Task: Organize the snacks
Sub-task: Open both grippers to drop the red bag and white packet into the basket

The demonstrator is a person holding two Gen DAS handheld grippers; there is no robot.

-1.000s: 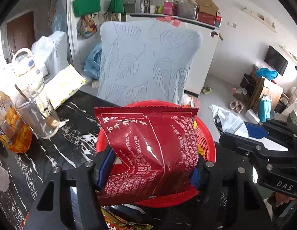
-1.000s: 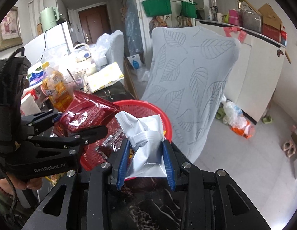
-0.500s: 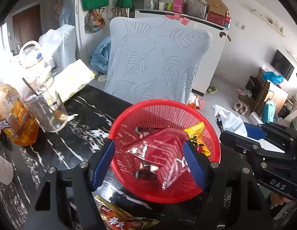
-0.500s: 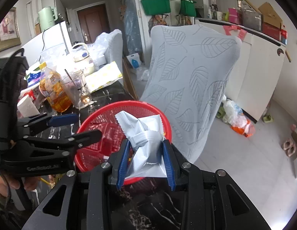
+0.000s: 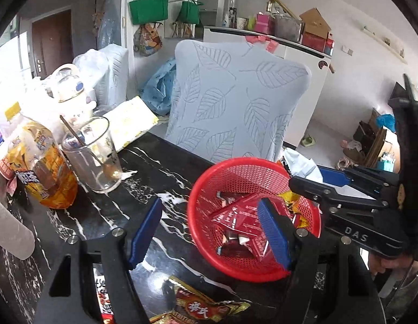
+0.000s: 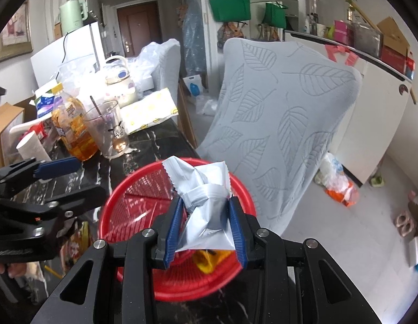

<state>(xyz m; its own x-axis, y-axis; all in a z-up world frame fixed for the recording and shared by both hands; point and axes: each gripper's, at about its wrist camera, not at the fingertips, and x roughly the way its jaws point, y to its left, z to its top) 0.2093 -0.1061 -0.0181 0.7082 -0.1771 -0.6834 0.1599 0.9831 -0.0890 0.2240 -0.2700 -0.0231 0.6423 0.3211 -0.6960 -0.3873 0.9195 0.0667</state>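
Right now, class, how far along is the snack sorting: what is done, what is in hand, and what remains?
Done: a red foil snack packet lies in the round red mesh basket with other wrappers, and the left gripper is open and empty. In hand: the right gripper pinches a crumpled white packet over the basket. Left: a red-and-yellow snack bag on the black marble table.

Packets in basket; glass left; chair behind.
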